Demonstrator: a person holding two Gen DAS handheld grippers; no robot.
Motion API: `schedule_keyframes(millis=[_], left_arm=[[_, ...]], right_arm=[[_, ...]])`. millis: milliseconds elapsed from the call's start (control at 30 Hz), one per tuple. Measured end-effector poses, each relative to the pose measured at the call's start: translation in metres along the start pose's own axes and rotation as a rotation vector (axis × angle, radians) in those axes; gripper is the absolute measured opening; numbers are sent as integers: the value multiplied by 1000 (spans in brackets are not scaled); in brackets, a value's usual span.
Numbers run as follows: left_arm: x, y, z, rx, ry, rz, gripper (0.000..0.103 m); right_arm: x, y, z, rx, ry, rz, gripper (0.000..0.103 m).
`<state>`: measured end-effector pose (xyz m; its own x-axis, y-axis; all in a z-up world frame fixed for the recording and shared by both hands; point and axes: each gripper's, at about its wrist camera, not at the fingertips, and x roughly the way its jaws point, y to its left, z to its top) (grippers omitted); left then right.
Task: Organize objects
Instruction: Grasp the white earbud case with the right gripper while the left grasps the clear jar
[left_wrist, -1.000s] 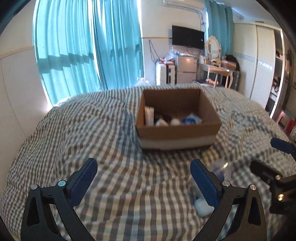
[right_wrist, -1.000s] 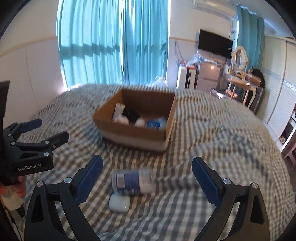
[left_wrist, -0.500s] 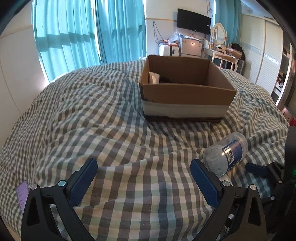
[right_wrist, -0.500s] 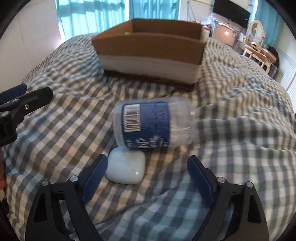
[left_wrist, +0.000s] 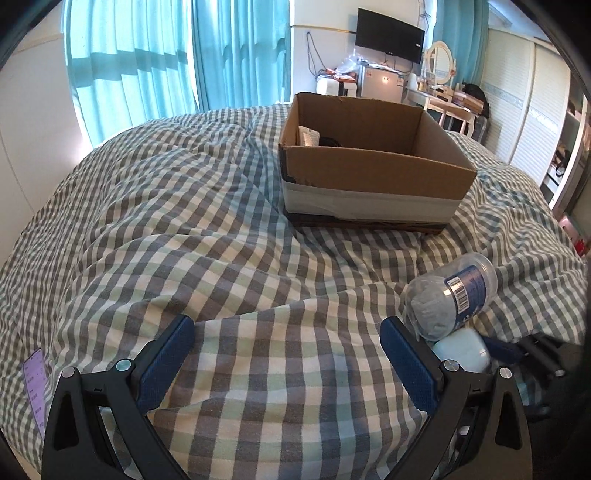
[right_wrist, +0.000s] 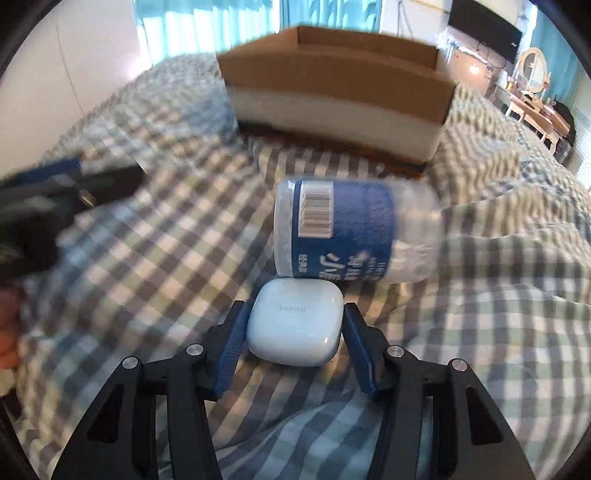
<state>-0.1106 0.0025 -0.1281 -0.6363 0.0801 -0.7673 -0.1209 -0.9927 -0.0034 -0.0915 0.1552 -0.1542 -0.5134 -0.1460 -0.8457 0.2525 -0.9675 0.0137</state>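
Right wrist view, nearest first: right gripper (right_wrist: 292, 332) down on the bed, jaws closing around white earbud case (right_wrist: 294, 326). Case sits between the blue pads; pads look at or nearly on its sides, firm contact not confirmed, no lift yet. Clear bottle w/ blue label (right_wrist: 351, 232) lying on its side just behind the case, touching or nearly so. Checked duvet (right_wrist: 166, 258) under both. Cardboard box (right_wrist: 332, 88) further back, open top.

Left wrist view: left gripper (left_wrist: 291, 362) wide open, nothing between its jaws, low over bare duvet. Bottle and case off to its right. Purple-ish slip (left_wrist: 35, 380) at left edge of the bed, can't tell what it is.

Progress est.: partway. Box already has a few items inside (white tube, dark item visible at its back-left). Left to do: case, bottle, maybe the slip.

Vs 1 s ago: both grippers dropped toward the bed. Right one was wide open above the case and bottle, now narrowed onto the case. Box, bottle, case haven't shifted.
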Motion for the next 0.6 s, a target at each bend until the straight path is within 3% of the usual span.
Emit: schedule_keyframes(millis=[233, 600], left_arm=[[-8, -24, 1, 81, -18, 2, 103], [0, -94, 15, 246, -21, -129, 103]], right_arm=[[-44, -22, -4, 78, -83, 32, 52], [-82, -74, 21, 149, -190, -99, 52]])
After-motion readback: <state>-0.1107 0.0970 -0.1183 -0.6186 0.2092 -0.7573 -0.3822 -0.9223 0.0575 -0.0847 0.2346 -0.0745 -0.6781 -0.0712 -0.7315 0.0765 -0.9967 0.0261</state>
